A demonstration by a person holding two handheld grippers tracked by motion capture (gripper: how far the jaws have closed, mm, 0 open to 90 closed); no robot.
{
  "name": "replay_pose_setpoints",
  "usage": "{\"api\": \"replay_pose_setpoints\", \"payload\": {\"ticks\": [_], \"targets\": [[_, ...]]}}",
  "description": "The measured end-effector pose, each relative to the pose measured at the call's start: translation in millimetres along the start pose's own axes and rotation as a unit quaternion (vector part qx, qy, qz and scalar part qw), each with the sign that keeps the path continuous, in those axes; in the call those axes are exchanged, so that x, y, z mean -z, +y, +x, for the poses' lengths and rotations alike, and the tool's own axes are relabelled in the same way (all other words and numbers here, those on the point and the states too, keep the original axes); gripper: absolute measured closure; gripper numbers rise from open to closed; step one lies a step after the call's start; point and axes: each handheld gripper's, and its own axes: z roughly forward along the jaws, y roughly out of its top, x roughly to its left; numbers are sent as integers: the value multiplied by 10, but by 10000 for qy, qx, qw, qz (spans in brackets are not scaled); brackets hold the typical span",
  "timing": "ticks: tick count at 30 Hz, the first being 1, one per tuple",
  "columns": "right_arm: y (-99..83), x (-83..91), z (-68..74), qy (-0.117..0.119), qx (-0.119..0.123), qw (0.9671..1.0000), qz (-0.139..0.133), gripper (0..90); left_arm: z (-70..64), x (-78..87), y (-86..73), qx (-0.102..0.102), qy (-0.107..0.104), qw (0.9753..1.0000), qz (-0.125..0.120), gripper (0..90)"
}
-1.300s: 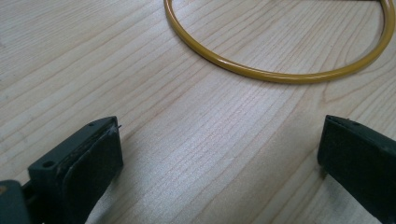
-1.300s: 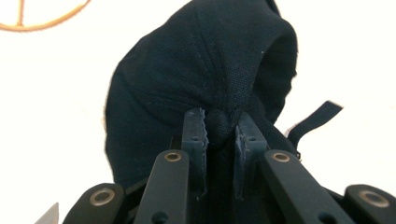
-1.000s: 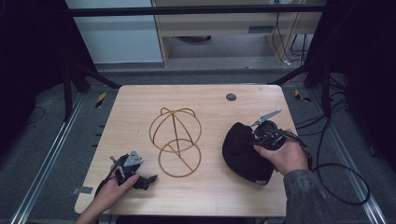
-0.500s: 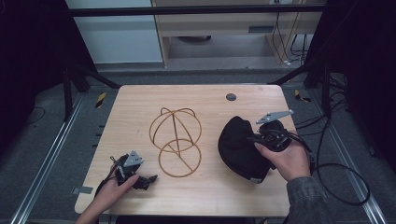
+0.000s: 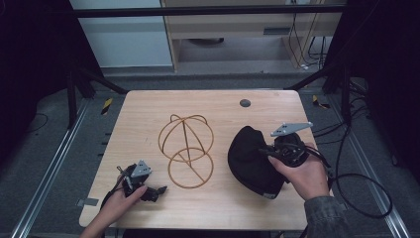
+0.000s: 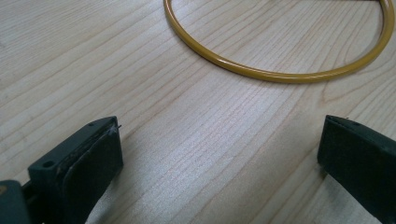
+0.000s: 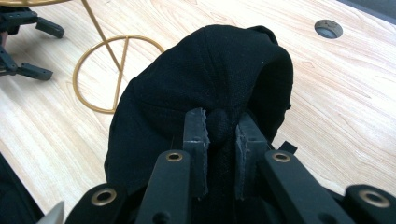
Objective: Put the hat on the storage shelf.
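A black cap sits at the right of the wooden table, raised off it on one side. My right gripper is shut on a fold of the cap, the cloth pinched between its jaws. A gold wire hat stand with a round base ring stands at the table's middle. My left gripper rests near the front left edge, open, with bare wood between its pads; the stand's base ring lies just beyond them.
A round cable hole sits at the table's far right. Black cables trail off the right edge. A cabinet and dark frame posts stand behind the table.
The right gripper has lifted and pulled the cap's edge up and slightly left, so the cap bunches higher. The left gripper has stayed put.
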Motion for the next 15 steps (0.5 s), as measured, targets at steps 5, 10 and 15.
{"api": "replay_pose_setpoints", "payload": {"ticks": [5,10,15], "targets": [[-17,44,69,55,26,10000,-72,782,0,0,0,0,0,10000,1,0],[-25,94,145,137,46,9997,-173,782,0,0,0,1,0,10000,-1,0],[-18,151,268,253,45,9993,-268,781,0,0,0,1,1,10000,-1,0]]}}
